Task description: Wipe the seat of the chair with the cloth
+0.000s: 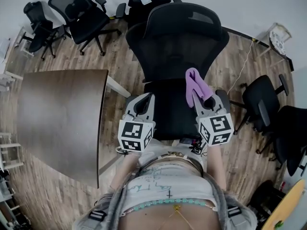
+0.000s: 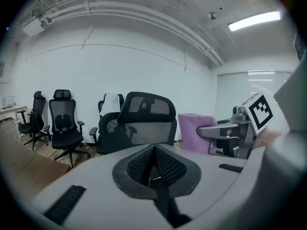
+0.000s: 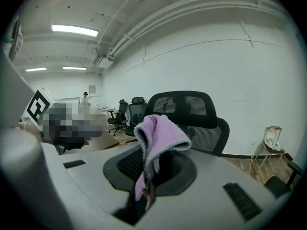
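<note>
Cloth (image 1: 194,83) count: just one, purple, pinched in the right tongs (image 1: 205,98) and held up over the seat (image 1: 168,114) of the big black mesh chair (image 1: 184,37). There were two tongs in all, and the left tongs (image 1: 142,104) were pressed together on nothing, level with the other pair. I counted five spare chairs (image 1: 81,13) scattered round the edges. One brown tabletop (image 1: 62,119) sat off to the left, on a wood-plank floor (image 1: 240,66), with white walls.
</note>
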### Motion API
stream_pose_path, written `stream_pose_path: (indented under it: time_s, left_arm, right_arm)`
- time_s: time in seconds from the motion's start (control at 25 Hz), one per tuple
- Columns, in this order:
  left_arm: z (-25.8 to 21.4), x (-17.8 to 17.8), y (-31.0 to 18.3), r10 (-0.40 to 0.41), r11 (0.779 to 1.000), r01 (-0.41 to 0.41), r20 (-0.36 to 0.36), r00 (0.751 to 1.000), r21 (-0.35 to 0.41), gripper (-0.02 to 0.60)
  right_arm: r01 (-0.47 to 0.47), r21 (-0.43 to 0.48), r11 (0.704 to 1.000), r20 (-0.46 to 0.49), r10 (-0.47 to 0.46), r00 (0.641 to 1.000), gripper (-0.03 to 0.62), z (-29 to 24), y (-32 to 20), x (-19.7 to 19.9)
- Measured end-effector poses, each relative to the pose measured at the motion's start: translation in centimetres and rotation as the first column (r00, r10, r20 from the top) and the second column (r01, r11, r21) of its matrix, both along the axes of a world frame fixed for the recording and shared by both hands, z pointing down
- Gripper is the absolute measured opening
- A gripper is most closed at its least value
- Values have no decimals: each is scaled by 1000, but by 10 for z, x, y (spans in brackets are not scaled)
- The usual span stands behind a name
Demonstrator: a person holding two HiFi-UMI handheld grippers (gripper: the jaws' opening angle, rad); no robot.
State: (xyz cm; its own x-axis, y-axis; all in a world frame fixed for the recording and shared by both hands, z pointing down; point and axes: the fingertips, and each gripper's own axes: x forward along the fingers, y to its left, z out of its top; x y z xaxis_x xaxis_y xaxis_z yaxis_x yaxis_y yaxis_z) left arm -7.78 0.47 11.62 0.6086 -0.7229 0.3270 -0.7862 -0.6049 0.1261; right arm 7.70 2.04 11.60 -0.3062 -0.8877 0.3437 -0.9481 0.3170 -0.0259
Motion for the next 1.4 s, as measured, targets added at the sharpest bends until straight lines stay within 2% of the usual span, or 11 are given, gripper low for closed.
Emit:
stream_pose_path:
  time_s: [0.2,0.44,0.72,0.84,1.0,1.16,1.28,1.4]
  left_arm:
    - [15,-41,-38,14,999,-14,2,1000,-29,3]
    - [43,-84,-75,57,996,-57,-2,998,-76,3]
    - [69,-113,-92,85,990,-79,44,995,-118,3]
    - [78,-109,-91,65,990,-55,71,995,-129,3]
    - [83,-90,-90,23,992,-10,108,994,-123,3]
    - [85,-67,-94,-85,990,100,143,986,-102,3]
    - [88,-48,-96,-180,975,196,147,973,-101,3]
    - [87,-23,-94,-234,961,249,128,964,-119,3]
  right_arm:
    - [4,-8,1000,-42,-4,999,48,4,-31,-27]
    - [-4,23,1000,-26,4,1000,48,-1,-64,-49]
    - [-89,2,996,-27,89,996,48,10,-73,-51]
    - [-98,-3,995,-36,98,995,48,15,-71,-30]
    - [-103,-6,995,-32,102,994,48,18,-64,16]
    - [-43,22,999,2,43,999,48,21,-65,68]
    - [13,14,1000,31,-13,999,48,31,-72,98]
    - [60,-3,998,33,-60,998,48,37,-78,122]
